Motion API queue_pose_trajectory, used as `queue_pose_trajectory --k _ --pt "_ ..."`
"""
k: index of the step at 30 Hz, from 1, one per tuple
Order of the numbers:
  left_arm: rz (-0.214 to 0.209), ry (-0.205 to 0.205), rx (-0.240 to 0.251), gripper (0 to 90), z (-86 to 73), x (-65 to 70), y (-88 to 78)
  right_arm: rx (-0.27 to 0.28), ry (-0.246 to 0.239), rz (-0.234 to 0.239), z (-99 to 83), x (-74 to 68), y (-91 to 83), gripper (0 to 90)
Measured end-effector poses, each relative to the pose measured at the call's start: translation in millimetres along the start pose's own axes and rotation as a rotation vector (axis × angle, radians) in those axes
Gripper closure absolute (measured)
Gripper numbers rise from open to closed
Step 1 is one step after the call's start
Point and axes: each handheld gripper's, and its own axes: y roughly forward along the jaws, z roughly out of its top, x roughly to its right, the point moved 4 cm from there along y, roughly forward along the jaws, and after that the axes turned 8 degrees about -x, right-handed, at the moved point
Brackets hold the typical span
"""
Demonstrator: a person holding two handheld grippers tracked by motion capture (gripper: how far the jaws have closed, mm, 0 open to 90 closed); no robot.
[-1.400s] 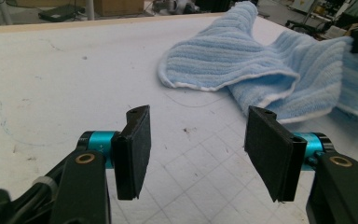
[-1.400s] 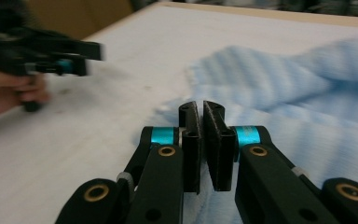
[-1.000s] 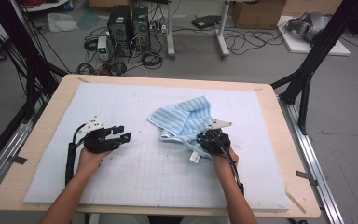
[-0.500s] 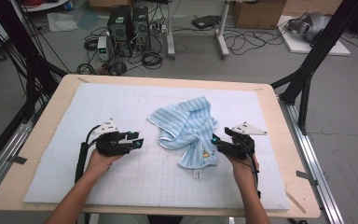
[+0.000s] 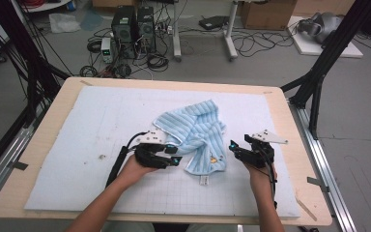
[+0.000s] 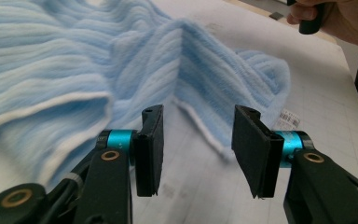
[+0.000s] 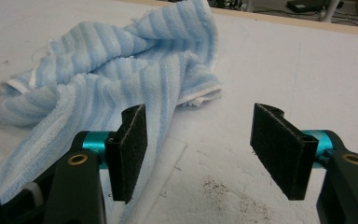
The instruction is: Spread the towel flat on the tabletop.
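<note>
Towel [image 5: 193, 137], blue-striped and crumpled, lies at the centre of the frame on the bench's white mat [image 5: 77, 145]. My left hand-held gripper [image 5: 174, 155] sits at its lower-left edge, released, nothing between its jaws. My right hand-held gripper [image 5: 233, 149] is just right of it, jaws just opened, empty.

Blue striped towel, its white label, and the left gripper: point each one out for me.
Blue striped towel [image 5: 195, 130], high view, middle of its crumpled folds.
White label [image 5: 203, 180], high view, tag at the near edge.
Left gripper [image 5: 175, 155], high view, between the jaw tips.
</note>
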Motion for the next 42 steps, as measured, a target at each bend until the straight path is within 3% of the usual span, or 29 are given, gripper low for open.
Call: queue_pose_trajectory --k 5,6,9,10,12,15,17,18,19,22,27,36,42 --pt "0.005 0.015 -0.048 53.1 4.4 7.0 21.7 0.007 0.009 -0.003 -0.3 1.4 -1.8 35.9" --pt "0.012 0.03 -0.081 53.1 3.7 8.7 28.3 0.007 0.009 -0.003 -0.3 1.4 -1.8 35.9" --pt "0.091 0.085 -0.178 54.4 2.6 12.5 41.9 0.005 0.013 -0.005 -2.1 3.8 -1.7 35.9" --pt "0.119 0.123 -0.192 56.3 5.9 16.6 45.1 0.005 0.017 -0.004 -2.4 4.0 -1.6 35.9" --pt "0.135 0.135 -0.2 61.4 7.5 19.3 48.1 0.003 0.022 -0.002 -2.5 3.6 -1.5 35.9" --pt "0.119 0.139 -0.202 83.0 7.8 20.1 48.1 0.002 0.014 -0.003 -2.5 3.4 -1.1 36.0" --pt "0.117 0.127 -0.197 86.7 7.3 18.8 46.3 0.003 0.014 -0.003 -2.7 2.8 -1.1 36.0" --pt "0.122 0.075 -0.176 88.0 6.4 13.6 41.1 0.002 0.012 -0.002 -3.3 2.7 -1.0 36.0" --pt "0.122 0.075 -0.176 88.1 6.4 13.6 41.1 0.002 0.012 -0.002 -3.3 2.7 -1.0 36.0" --pt "0.151 0.006 -0.123 88.1 1.9 -1.1 20.6 -0.005 0.016 -0.001 -4.8 2.3 -1.0 36.0" --pt "0.18 -0.019 -0.078 88.1 -5.9 -10.5 -7.5 -0.006 0.012 -0.003 -5.5 2.8 -0.7 36.0" --pt "0.299 -0.105 0.038 88.1 -35.4 -37.5 -79.2 -0.025 0.002 0.004 -7.1 -1.8 4.7 36.4" --pt "0.352 -0.154 0.071 88.1 -54.3 -51.2 -107.0 -0.046 -0.013 0.021 -7.6 -10.3 11.6 37.0"
